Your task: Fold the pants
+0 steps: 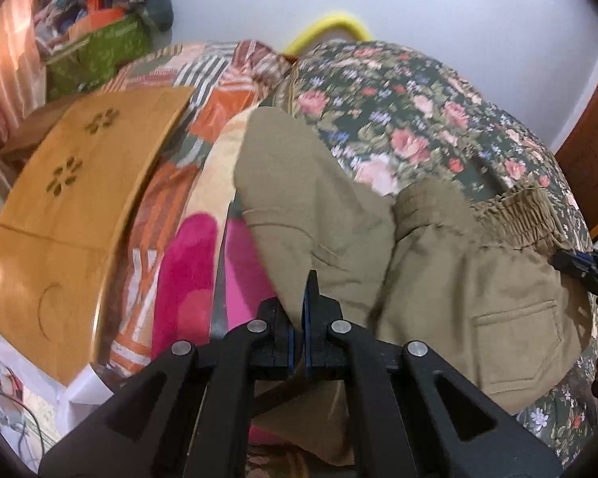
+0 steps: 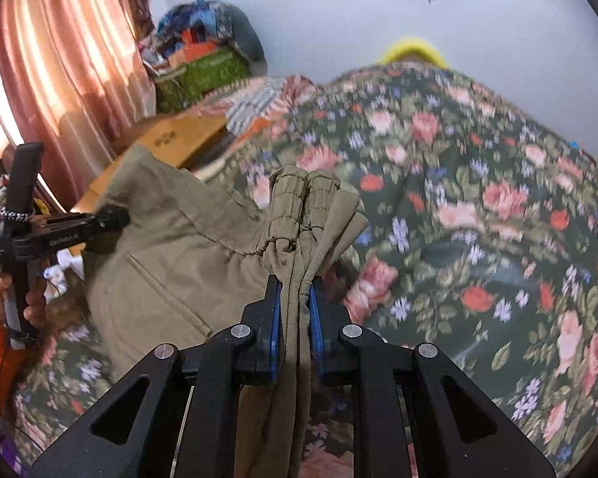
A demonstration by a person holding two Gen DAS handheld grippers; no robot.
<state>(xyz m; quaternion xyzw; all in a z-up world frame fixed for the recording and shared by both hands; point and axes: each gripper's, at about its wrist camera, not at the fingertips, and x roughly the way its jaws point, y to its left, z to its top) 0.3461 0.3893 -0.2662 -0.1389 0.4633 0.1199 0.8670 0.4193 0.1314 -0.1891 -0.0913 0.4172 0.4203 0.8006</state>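
Khaki pants [image 1: 339,215] lie folded lengthwise on the floral bedspread, with the elastic waistband [image 1: 522,215] at the right and a back pocket [image 1: 514,342] showing. My left gripper [image 1: 305,302] is shut on the pants' lower edge near the leg side. My right gripper [image 2: 295,298] is shut on the bunched waistband [image 2: 303,199] and holds it up off the bed. The pants [image 2: 171,239] stretch left from it toward the left gripper [image 2: 111,217], which grips their far edge. The right gripper [image 1: 574,267] shows at the waistband corner in the left wrist view.
A floral bedspread [image 2: 478,199] covers the bed. A patchwork quilt [image 1: 203,91] and pink fabric [image 1: 191,271] lie left of the pants. A wooden lap table [image 1: 71,207] sits at the left. A pile of clothes and a green bag [image 1: 99,40] stand by the wall, with pink curtains [image 2: 52,71] beyond.
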